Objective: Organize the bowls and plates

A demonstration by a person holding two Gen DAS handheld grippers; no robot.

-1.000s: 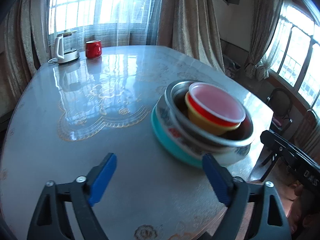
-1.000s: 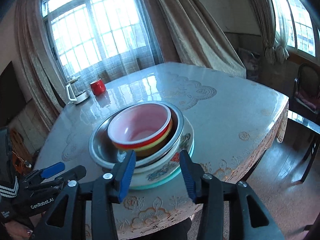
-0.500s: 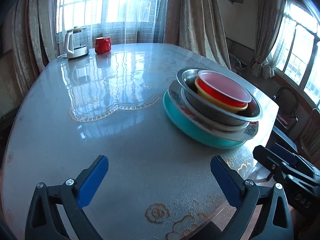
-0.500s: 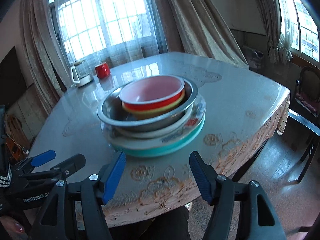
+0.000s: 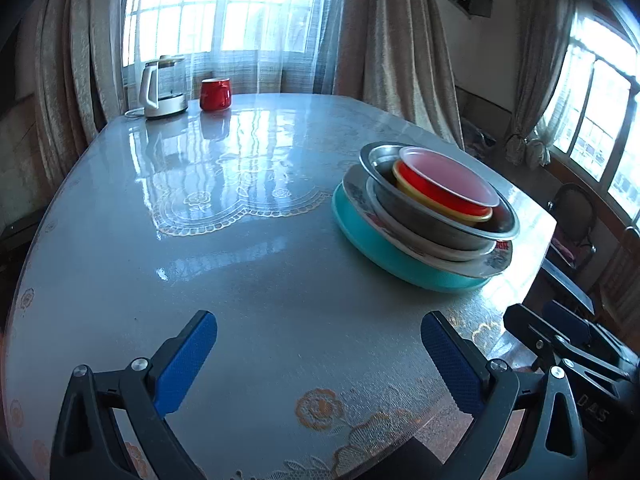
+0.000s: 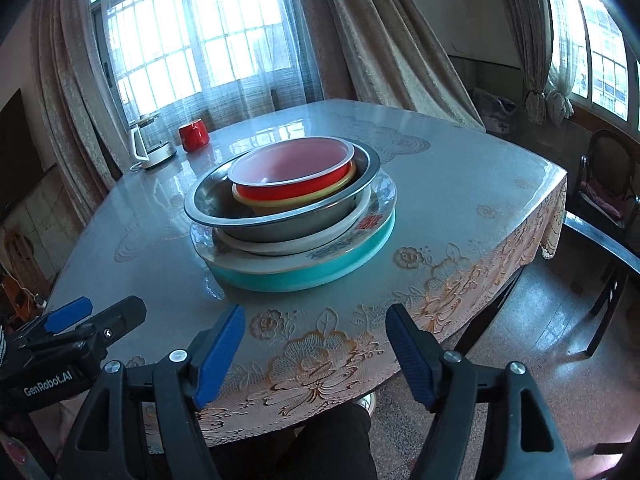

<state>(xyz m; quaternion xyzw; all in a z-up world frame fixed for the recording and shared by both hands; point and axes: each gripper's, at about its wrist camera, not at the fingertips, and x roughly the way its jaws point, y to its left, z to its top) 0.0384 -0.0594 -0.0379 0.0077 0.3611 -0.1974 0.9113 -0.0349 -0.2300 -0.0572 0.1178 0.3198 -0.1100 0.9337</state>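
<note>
The stack (image 6: pixel 294 216) is seen at twelve o'clock from the right gripper (image 6: pixel 314 354), near the table (image 6: pixel 460 184) edge: a red bowl (image 6: pixel 292 174) nested in a yellow one, in a steel basin, over plates on a teal dish. The right jaws have just been opening, nothing between them. The left gripper (image 5: pixel 318 362) is spread wide over bare cloth, the stack at two o'clock.

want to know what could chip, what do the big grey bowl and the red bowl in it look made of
Big grey bowl: likely stainless steel; dull silvery sheen, thin rolled rim. Red bowl: probably plastic or melamine; uniform glossy red outside, pale pink inside.
</note>
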